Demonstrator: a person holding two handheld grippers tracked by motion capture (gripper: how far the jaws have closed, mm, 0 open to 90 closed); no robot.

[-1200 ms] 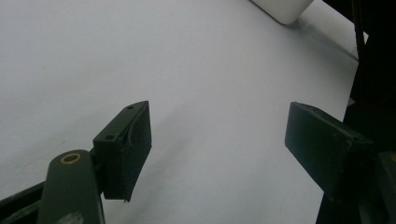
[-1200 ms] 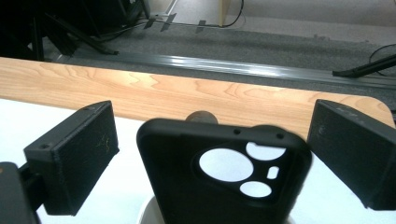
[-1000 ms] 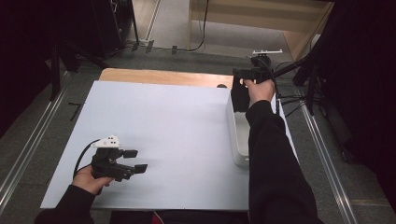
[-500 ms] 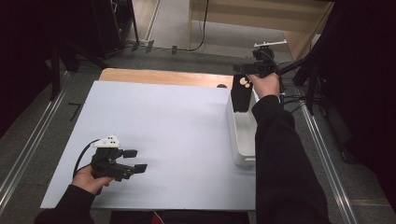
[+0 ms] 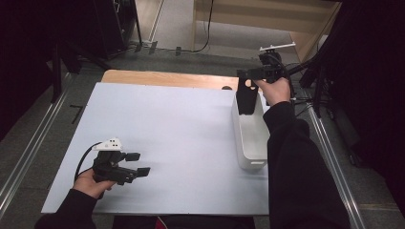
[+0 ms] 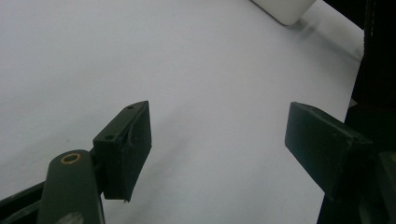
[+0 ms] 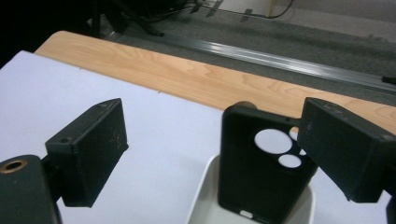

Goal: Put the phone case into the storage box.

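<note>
Your right tool is hovering at the far right of the table, above the far end of the long white plastic bin that is lying along the table's right edge. A black rubbery phone case with round camera cut-outs is standing upright in that far end of the bin, its lower edge down inside the bin's walls. In the right gripper view the black phone case is sitting between the two jaws, close against the right-hand one, with a wide gap to the left-hand one. The jaws have just been closing a little, yet they are standing wide and the left pad is not pressing on the case; whether the right pad is touching it I cannot tell.

Your left tool is resting low over the near left part of the table, in your left hand, pointing to the right. Its jaws are standing well apart with nothing between them, only bare white table surface showing in the gap. The near corner of the white bin is showing far ahead of that tool, well apart from it.

A strip of light wooden tabletop is showing beyond the white sheet at the far edge.
</note>
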